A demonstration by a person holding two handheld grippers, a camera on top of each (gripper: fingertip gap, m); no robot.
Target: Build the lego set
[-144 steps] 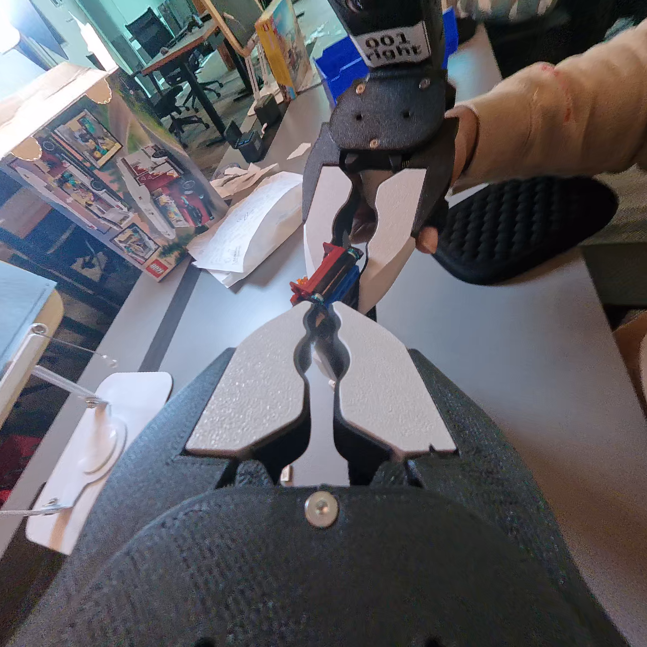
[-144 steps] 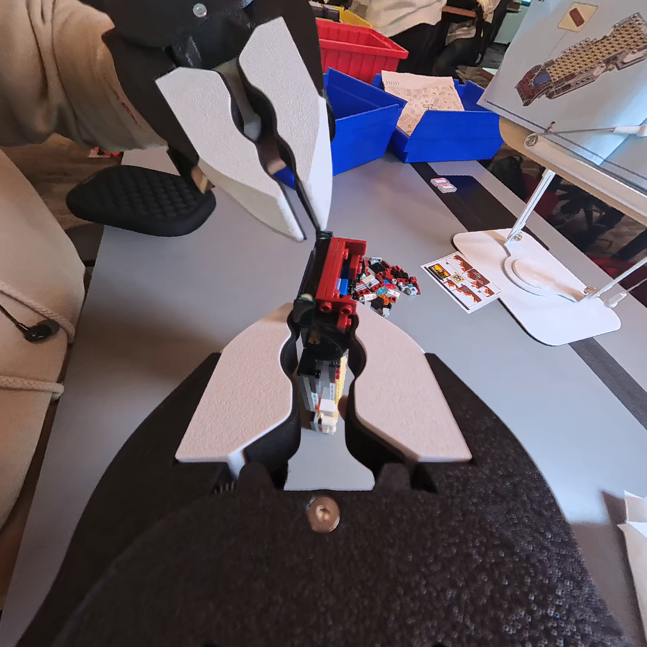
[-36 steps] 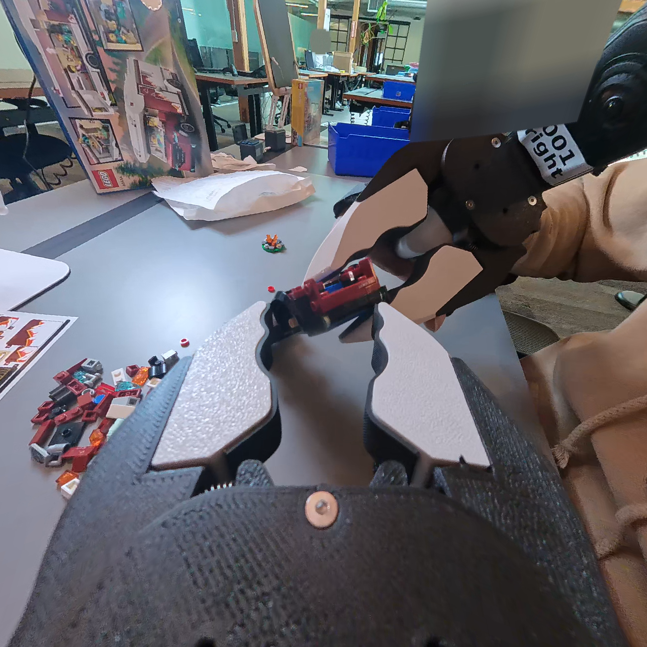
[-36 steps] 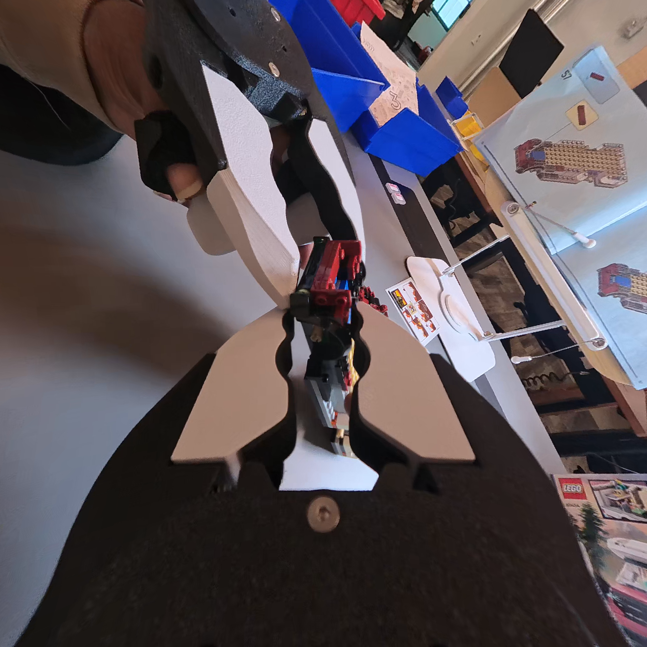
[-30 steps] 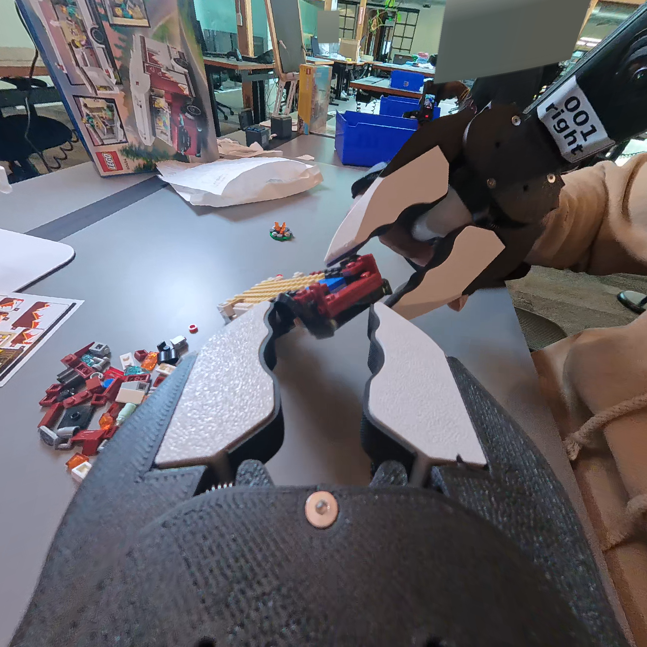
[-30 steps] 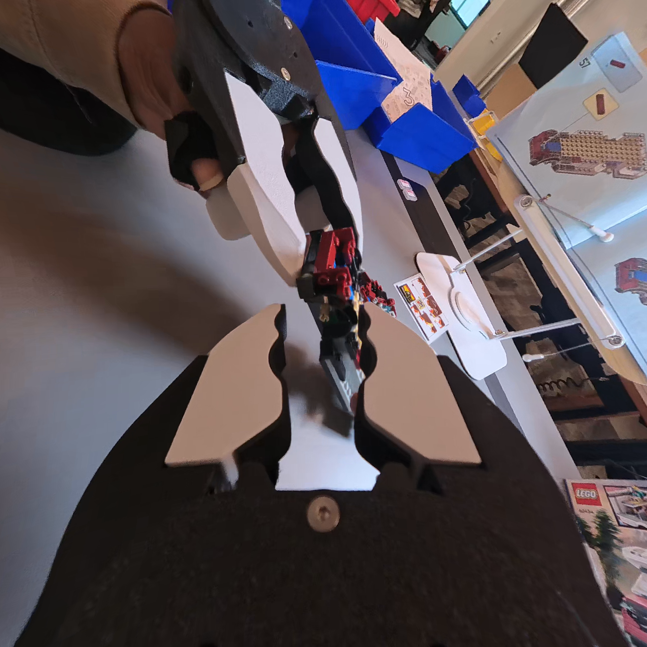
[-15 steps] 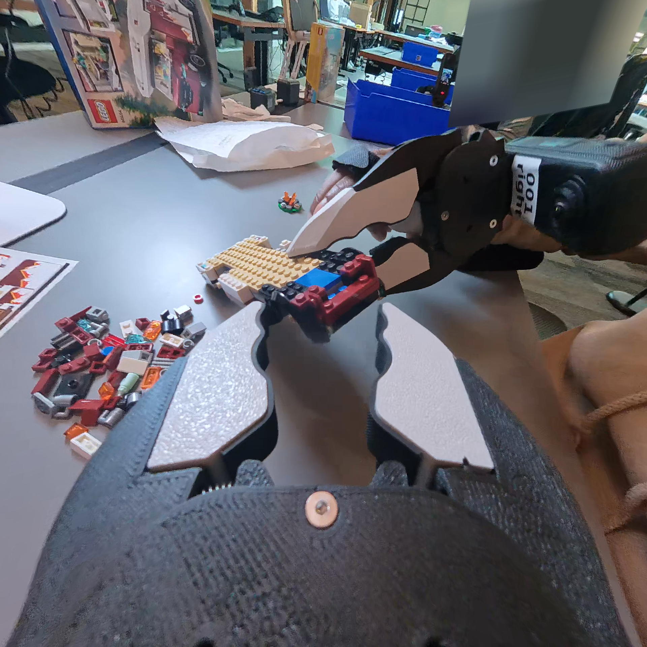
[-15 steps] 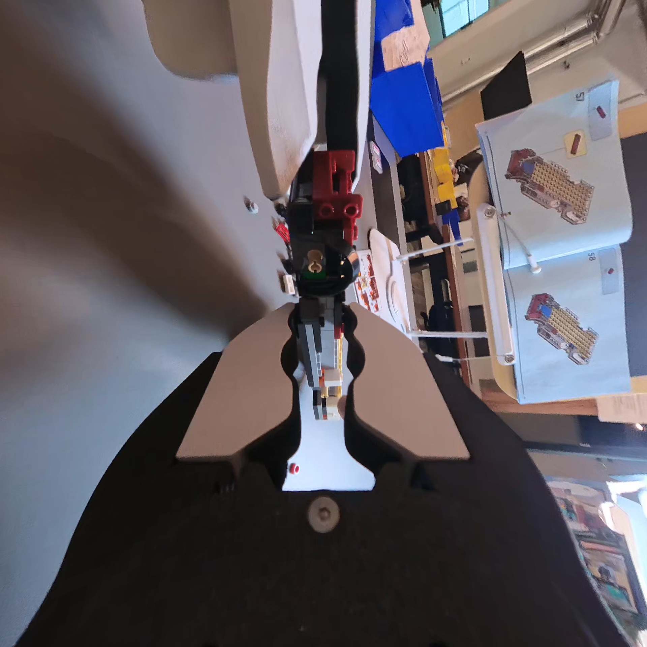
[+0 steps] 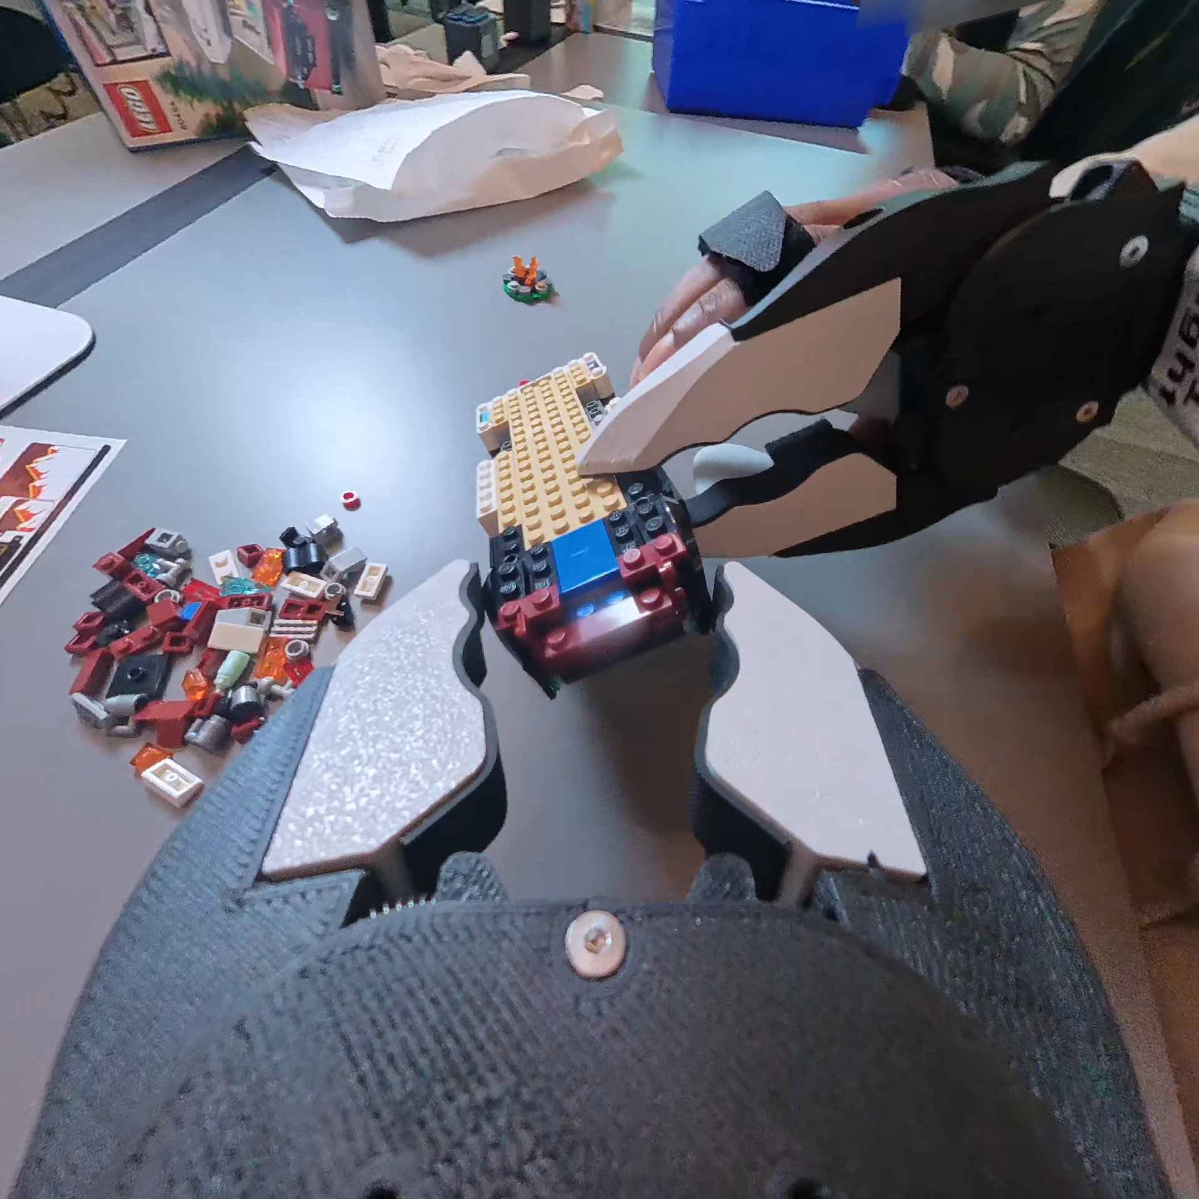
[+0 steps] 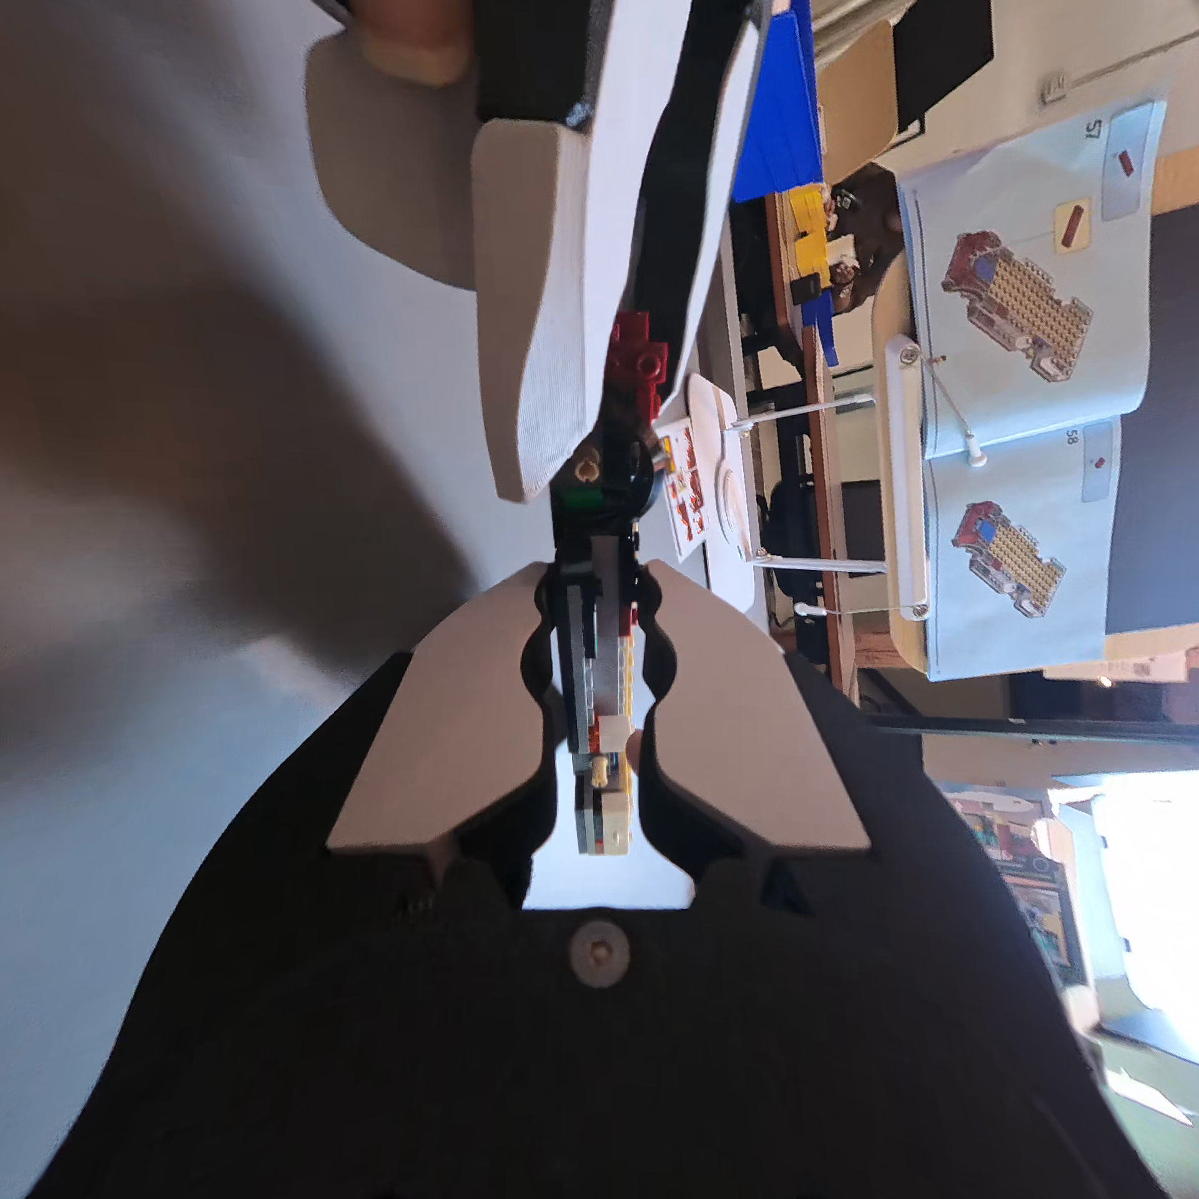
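The left tool [image 9: 593,606] stands with its fingers spread wide on either side of the dark red front end of a toy brick car [image 9: 571,519], which lies flat on the grey bench [image 9: 324,363]; a sliver of space shows between each finger and the car's sides, so this tool is released rather than gripping. The car has a tan studded deck, a blue tile and black bricks behind the red nose. From the car's right side the right tool [image 9: 639,499] reaches in and is clenched on the car, its upper finger [image 9: 714,402] lying on the tan deck and its lower finger [image 9: 798,512] against the side. The right wrist view shows the same grasp edge-on, with the car [image 10: 600,701] pinched between both pads. Left of the car lies a loose heap of small bricks [image 9: 201,642] in red, black, white and orange, and a single small red round piece [image 9: 350,499] sits between heap and car. Farther left of the car is a sticker sheet [image 9: 39,493]. Beyond the car sits a small green and orange piece [image 9: 527,280], then a crumpled white paper bag [image 9: 441,149], a picture box [image 9: 214,58] and a blue bin [image 9: 772,58]. An open instruction booklet [image 10: 1025,363] stands on a holder.
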